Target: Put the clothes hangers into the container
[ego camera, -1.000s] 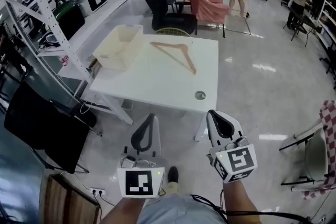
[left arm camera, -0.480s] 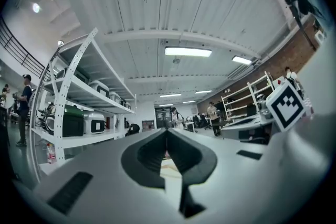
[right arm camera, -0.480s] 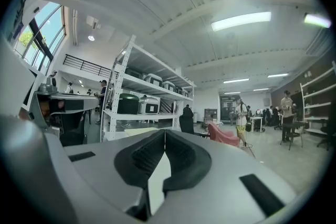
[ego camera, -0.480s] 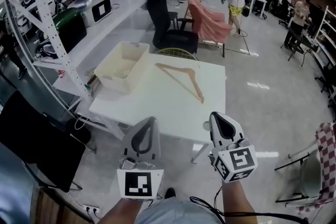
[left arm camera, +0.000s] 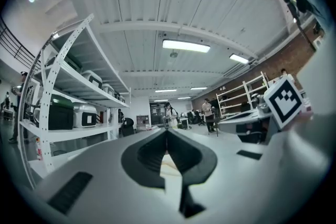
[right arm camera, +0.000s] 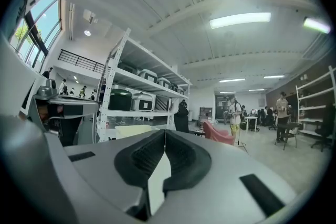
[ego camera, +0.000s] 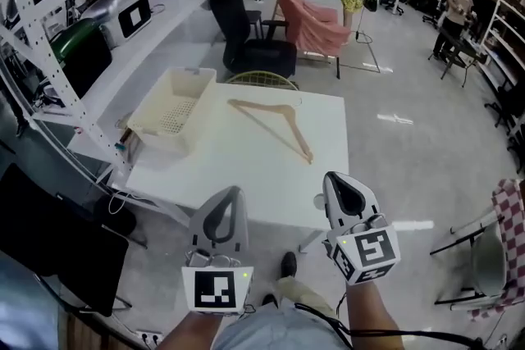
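Observation:
A wooden clothes hanger [ego camera: 279, 107] lies flat on the white table [ego camera: 246, 176], toward its far middle. The cream slatted container [ego camera: 172, 98] stands at the table's far left corner and overhangs the edge; nothing shows inside it. My left gripper [ego camera: 232, 193] and right gripper [ego camera: 333, 178] hang side by side over the table's near edge, well short of the hanger. Both are shut with nothing between the jaws. The left gripper [left arm camera: 167, 131] and the right gripper [right arm camera: 165, 131] each show their pads meeting at the tip, pointing level across the room.
White racks with appliances [ego camera: 98, 12] run along the left. A black office chair [ego camera: 242, 29], a pink-draped chair [ego camera: 312, 20] and a wire chair [ego camera: 261, 79] stand behind the table. A chequered chair [ego camera: 509, 234] is at the right. People stand at the back.
The table has come closer: its near edge now lies under the gripper tips, where a second ago floor showed between. Both grippers stay shut and side by side.

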Demonstrator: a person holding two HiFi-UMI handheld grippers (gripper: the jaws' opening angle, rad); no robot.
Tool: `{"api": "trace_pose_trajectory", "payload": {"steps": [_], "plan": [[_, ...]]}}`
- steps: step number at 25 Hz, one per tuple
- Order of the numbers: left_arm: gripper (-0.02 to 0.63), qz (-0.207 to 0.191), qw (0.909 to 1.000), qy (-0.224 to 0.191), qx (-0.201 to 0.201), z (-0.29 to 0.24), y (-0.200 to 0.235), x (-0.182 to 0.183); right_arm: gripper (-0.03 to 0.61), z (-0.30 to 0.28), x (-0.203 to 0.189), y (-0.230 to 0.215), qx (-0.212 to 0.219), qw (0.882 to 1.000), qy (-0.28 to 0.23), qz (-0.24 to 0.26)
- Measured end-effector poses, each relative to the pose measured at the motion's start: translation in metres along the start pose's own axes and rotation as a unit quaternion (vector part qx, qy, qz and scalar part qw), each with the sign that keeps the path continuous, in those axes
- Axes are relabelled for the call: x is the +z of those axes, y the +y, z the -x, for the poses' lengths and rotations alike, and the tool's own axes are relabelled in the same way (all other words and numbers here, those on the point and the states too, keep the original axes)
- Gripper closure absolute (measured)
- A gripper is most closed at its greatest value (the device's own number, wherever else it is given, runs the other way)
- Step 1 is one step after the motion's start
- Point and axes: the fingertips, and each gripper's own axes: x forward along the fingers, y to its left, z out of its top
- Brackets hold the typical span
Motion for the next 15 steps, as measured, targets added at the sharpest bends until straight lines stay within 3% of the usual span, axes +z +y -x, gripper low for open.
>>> {"api": "trace_pose_trajectory", "payload": {"steps": [15], "plan": [[0.6, -0.021, 0.9992, 0.034, -0.008, -0.142, 0.018, -0.024, 0.566, -0.123, -0.034, -0.087, -0.005, 0.999, 0.02, -0.039]]}}
